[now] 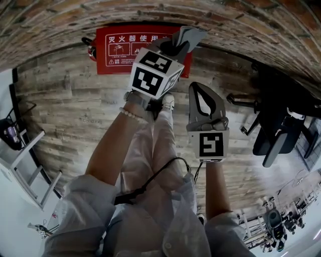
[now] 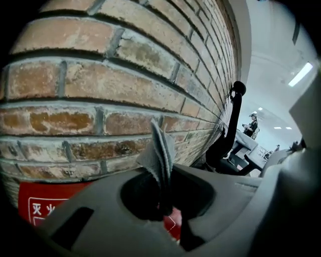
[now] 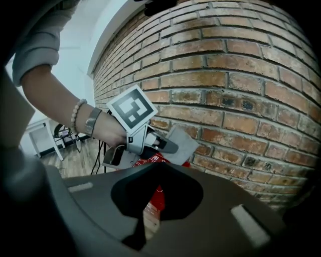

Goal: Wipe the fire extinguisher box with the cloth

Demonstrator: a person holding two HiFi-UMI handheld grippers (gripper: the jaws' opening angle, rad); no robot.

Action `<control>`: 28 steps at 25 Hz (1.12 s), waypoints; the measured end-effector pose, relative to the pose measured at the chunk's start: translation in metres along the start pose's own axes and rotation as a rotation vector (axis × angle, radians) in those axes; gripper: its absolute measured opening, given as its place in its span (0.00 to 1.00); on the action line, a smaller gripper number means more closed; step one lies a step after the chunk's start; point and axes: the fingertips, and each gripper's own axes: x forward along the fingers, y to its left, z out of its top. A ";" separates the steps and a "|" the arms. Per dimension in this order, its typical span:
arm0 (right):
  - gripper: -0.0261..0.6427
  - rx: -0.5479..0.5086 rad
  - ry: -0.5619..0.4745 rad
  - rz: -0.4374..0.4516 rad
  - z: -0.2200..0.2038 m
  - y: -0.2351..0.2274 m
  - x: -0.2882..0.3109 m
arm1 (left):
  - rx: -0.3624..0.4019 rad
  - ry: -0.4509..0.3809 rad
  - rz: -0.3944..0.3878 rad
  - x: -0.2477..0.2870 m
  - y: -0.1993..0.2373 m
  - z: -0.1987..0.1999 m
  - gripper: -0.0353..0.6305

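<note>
Brick wall (image 1: 150, 11); cloth (image 1: 188, 36) in left hand-held gripper (image 1: 174, 48) partly hides red box (image 1: 116, 51).

The box (image 1: 118, 50) stands at the floor's (image 1: 75, 110) far edge, against the wall (image 1: 225, 20). The left hand-held gripper (image 1: 176, 46) is before the box's right end, with the cloth (image 1: 189, 34) between its jaws. The right hand-held gripper (image 1: 199, 95) is just right of it, nearer the person. A chair (image 1: 273, 130) stands further right.
</note>
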 end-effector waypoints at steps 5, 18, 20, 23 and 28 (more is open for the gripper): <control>0.05 0.008 0.012 0.003 -0.004 -0.003 0.005 | -0.049 0.060 -0.004 0.024 0.010 -0.015 0.07; 0.05 0.031 0.021 -0.005 -0.012 -0.009 0.007 | -0.142 0.221 0.028 0.066 0.031 -0.048 0.07; 0.05 0.030 0.030 -0.001 -0.015 -0.009 0.007 | -0.149 0.241 0.048 0.069 0.035 -0.051 0.07; 0.05 0.030 0.035 0.004 -0.017 -0.009 0.008 | -0.143 0.264 0.078 0.071 0.041 -0.054 0.07; 0.05 0.044 0.028 0.001 -0.017 -0.013 0.008 | -0.169 0.271 0.092 0.073 0.042 -0.059 0.07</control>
